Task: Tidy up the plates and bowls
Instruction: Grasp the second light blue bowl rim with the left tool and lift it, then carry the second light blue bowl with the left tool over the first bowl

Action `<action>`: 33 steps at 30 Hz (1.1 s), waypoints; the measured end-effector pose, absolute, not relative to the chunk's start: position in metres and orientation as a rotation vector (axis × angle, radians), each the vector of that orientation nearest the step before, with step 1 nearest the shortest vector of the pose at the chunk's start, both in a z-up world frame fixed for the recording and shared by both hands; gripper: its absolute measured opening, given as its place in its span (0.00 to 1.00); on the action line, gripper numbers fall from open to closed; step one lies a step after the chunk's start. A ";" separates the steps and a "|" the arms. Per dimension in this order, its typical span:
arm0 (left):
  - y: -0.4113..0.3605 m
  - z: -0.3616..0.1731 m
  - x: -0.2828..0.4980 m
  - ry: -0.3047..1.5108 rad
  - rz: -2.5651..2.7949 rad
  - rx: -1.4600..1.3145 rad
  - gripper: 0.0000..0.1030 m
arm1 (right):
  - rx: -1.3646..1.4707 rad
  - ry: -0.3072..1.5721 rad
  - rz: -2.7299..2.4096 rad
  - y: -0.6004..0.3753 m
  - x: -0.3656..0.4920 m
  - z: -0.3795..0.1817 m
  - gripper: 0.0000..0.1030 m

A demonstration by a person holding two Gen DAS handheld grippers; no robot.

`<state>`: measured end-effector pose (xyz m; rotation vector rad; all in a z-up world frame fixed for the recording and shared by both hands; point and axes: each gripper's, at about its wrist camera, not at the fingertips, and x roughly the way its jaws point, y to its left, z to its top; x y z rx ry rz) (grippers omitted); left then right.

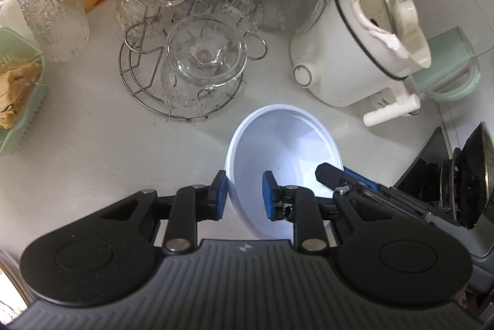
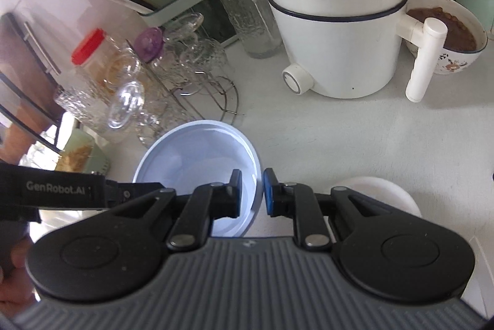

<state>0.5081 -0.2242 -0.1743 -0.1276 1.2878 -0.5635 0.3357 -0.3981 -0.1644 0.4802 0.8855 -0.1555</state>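
One cluttered white countertop [image 1: 92,163]

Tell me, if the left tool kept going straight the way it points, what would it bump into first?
Probably the bare counter just past the bowl it is gripping by the rim. The left tool points steeply down, and the glass rack sits further on, so depth is uncertain.

We count two grippers [image 1: 244,194] [image 2: 250,191], one blue bowl [image 1: 278,141] [image 2: 191,151], one white pot [image 2: 339,52] [image 1: 345,52], one food bowl [image 2: 447,30] (brown stuff inside), one red-lid jar [image 2: 89,52].
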 end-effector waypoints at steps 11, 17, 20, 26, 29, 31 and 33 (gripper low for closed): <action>-0.209 -0.155 0.489 1.262 -0.570 -0.159 0.27 | 0.523 0.854 -0.135 -0.390 0.313 -0.145 0.17; -0.192 -0.143 0.479 1.239 -0.568 -0.186 0.27 | 0.543 0.834 -0.114 -0.380 0.303 -0.134 0.17; -0.182 -0.138 0.474 1.225 -0.560 -0.199 0.27 | 0.550 0.825 -0.099 -0.375 0.299 -0.129 0.17; -0.156 -0.132 0.464 1.213 -0.544 -0.236 0.27 | 0.544 0.828 -0.068 -0.358 0.297 -0.121 0.17; -0.143 -0.131 0.459 1.206 -0.533 -0.249 0.27 | 0.536 0.832 -0.051 -0.349 0.296 -0.120 0.17; -0.133 -0.130 0.456 1.201 -0.524 -0.258 0.27 | 0.533 0.835 -0.039 -0.342 0.295 -0.119 0.17; -0.124 -0.129 0.453 1.197 -0.517 -0.266 0.27 | 0.531 0.839 -0.028 -0.336 0.295 -0.119 0.17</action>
